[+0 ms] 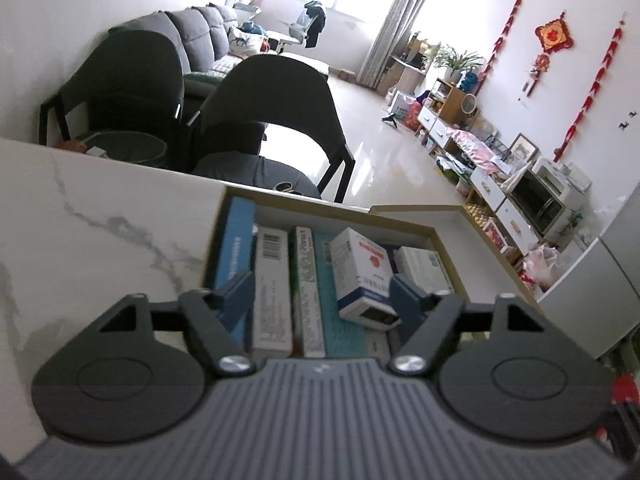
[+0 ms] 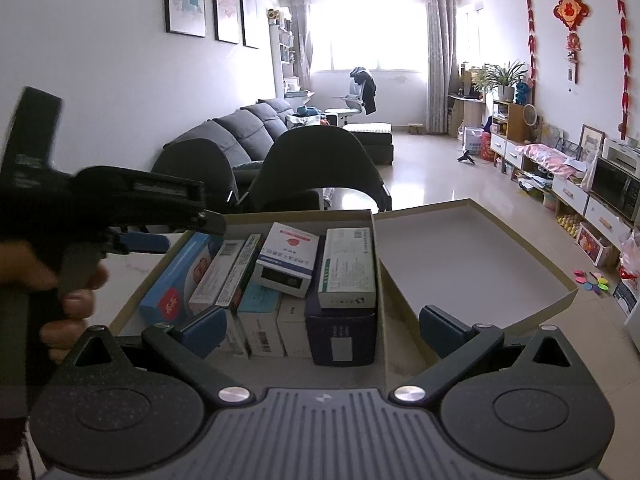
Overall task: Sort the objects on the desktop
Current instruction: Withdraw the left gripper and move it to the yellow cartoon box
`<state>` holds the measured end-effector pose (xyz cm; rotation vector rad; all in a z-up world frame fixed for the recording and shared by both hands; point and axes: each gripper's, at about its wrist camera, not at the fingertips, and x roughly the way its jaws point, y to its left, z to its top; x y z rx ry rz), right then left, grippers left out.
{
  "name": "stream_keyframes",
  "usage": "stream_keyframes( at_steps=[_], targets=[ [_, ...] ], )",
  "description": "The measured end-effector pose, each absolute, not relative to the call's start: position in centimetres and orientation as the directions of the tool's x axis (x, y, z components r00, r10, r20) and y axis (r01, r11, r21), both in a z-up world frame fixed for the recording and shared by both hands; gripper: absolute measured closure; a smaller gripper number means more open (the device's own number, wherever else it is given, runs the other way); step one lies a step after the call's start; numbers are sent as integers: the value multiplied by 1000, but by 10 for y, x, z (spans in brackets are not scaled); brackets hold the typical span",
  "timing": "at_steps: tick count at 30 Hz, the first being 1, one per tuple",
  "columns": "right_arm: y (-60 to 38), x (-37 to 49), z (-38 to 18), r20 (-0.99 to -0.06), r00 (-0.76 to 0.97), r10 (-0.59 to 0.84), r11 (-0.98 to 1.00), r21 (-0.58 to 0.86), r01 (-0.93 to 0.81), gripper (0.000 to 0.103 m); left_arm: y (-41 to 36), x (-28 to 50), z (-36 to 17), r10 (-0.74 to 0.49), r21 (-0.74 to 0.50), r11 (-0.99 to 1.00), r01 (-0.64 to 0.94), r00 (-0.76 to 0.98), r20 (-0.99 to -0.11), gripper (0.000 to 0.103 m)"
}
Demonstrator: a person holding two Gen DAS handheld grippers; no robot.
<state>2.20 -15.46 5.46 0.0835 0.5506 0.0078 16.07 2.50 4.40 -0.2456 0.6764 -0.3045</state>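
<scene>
An open cardboard box (image 1: 332, 213) (image 2: 382, 280) on the marble table (image 1: 100, 220) holds several medicine packets standing side by side. A white packet with a red mark (image 1: 362, 276) (image 2: 286, 258) lies tilted on top of them. My left gripper (image 1: 322, 292) hovers over the box, open, with that packet between its fingers and the pads off it. In the right wrist view the left gripper (image 2: 160, 242) reaches in from the left, held by a hand (image 2: 68, 292). My right gripper (image 2: 324, 328) stands open at the box's near edge with nothing in it.
The box's lid (image 2: 460, 264) (image 1: 416, 214) lies open-side up right of the box. Two dark chairs (image 1: 276, 112) (image 2: 320, 168) stand beyond the table's far edge. A grey sofa (image 2: 240, 128) and low cabinets (image 2: 568, 192) fill the room behind.
</scene>
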Motion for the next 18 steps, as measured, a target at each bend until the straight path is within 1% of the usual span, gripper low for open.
stream_keyframes(
  at_steps=[5, 7, 10, 14, 18],
  targets=[
    [-143, 22, 55, -527, 849, 42, 997, 73, -4, 0, 42, 144, 50, -344, -295, 932, 209, 762, -548, 12],
    [-137, 21, 56, -527, 848, 48, 997, 70, -12, 0, 49, 139, 51, -344, -283, 934, 218, 766, -544, 4],
    [-129, 21, 56, -528, 847, 58, 998, 64, -28, 0, 59, 131, 49, -331, -255, 941, 225, 771, -544, 0],
    [-118, 23, 55, -538, 840, 70, 997, 58, -46, 0, 73, 119, 43, -279, -201, 959, 199, 785, -553, 0],
    [-106, 24, 55, -554, 828, 86, 996, 51, -69, 0, 91, 107, 40, -239, -187, 969, 161, 803, -546, 0]
  ],
)
